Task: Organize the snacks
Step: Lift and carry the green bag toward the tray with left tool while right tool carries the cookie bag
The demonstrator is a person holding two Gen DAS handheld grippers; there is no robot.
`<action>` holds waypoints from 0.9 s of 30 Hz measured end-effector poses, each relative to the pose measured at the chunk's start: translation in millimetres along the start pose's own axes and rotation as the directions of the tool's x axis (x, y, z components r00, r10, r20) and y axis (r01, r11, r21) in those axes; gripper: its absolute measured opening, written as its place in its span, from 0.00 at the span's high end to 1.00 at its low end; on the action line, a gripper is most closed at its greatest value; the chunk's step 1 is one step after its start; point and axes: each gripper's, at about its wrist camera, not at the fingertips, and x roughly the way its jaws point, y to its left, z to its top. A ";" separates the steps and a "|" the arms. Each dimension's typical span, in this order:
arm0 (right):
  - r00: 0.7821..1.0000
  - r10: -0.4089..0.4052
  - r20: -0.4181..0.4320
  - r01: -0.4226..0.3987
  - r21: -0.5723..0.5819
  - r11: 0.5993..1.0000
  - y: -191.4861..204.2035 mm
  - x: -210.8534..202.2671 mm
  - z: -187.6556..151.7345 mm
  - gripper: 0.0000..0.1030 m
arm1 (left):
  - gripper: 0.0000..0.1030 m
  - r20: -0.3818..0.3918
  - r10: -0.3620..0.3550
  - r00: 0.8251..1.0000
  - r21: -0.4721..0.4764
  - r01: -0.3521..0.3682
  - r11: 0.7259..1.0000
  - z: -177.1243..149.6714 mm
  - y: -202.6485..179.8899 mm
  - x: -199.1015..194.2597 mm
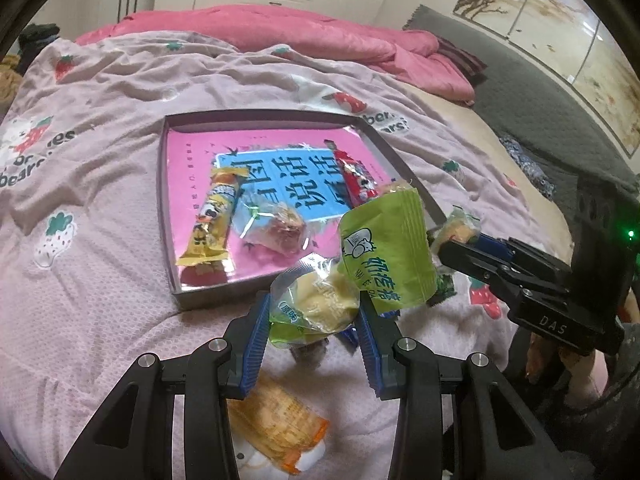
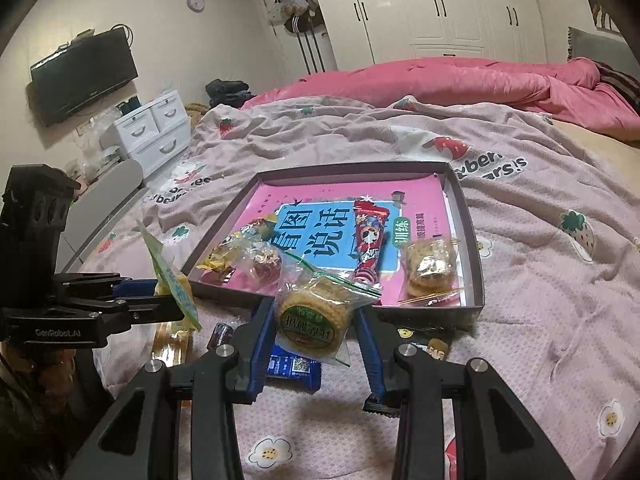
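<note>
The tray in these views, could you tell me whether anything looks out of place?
Nothing is spilled or damaged. The tray holds four snacks lying at mixed angles, while a blue packet and an orange wafer pack lie outside it on the bedspread.

Both views are evenly lit by soft indoor light, moderately bright, with a slightly warm cast. Shadows are faint and diffuse; a soft one lies under the snack bag [image 1: 316, 304] on the bedspread [image 1: 100, 240]. The glossy pink book cover [image 1: 192, 160] in the tray [image 1: 162, 200] shows a pale sheen, and the clear wrappers glint. Fisheye bending curves the wardrobe doors [image 2: 440, 12], and black vignetting fills the corners. Detail is slightly soft and grainy; the tool arms close to the lens are sharp enough.
</note>
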 end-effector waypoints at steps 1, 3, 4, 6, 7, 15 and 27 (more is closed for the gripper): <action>1.000 0.000 0.002 0.000 0.004 1.000 -1.2 -0.1 0.6 0.61 | 0.59 0.007 0.005 1.000 -0.006 -0.005 1.000 1.4 1.6 -0.4; 1.000 -0.001 0.004 0.001 0.008 1.000 -2.5 0.4 1.2 0.61 | 0.59 0.020 0.014 1.000 -0.011 -0.013 1.000 3.2 3.9 -1.6; 1.000 -0.001 0.004 0.001 0.011 1.000 -3.6 0.8 1.6 0.61 | 0.59 0.027 0.017 0.999 -0.014 -0.017 1.000 4.3 5.4 -1.9; 1.000 0.000 0.003 -0.001 0.015 1.000 -4.9 1.7 2.2 0.61 | 0.59 0.031 0.014 0.999 -0.027 -0.013 1.000 6.7 8.3 -1.6; 1.000 0.000 0.004 0.000 0.016 1.000 -5.2 1.5 2.2 0.61 | 0.58 0.032 0.016 0.999 -0.031 -0.015 0.999 7.4 9.4 -1.2; 0.999 -0.012 0.035 0.012 0.017 1.000 -7.9 -2.2 5.9 0.61 | 0.58 0.071 0.050 0.996 -0.059 -0.046 0.997 13.3 15.6 -2.1; 0.998 -0.030 0.059 0.027 0.048 0.998 -19.7 -2.4 12.2 0.61 | 0.58 0.113 0.094 0.989 -0.092 -0.084 0.992 24.7 25.8 -1.1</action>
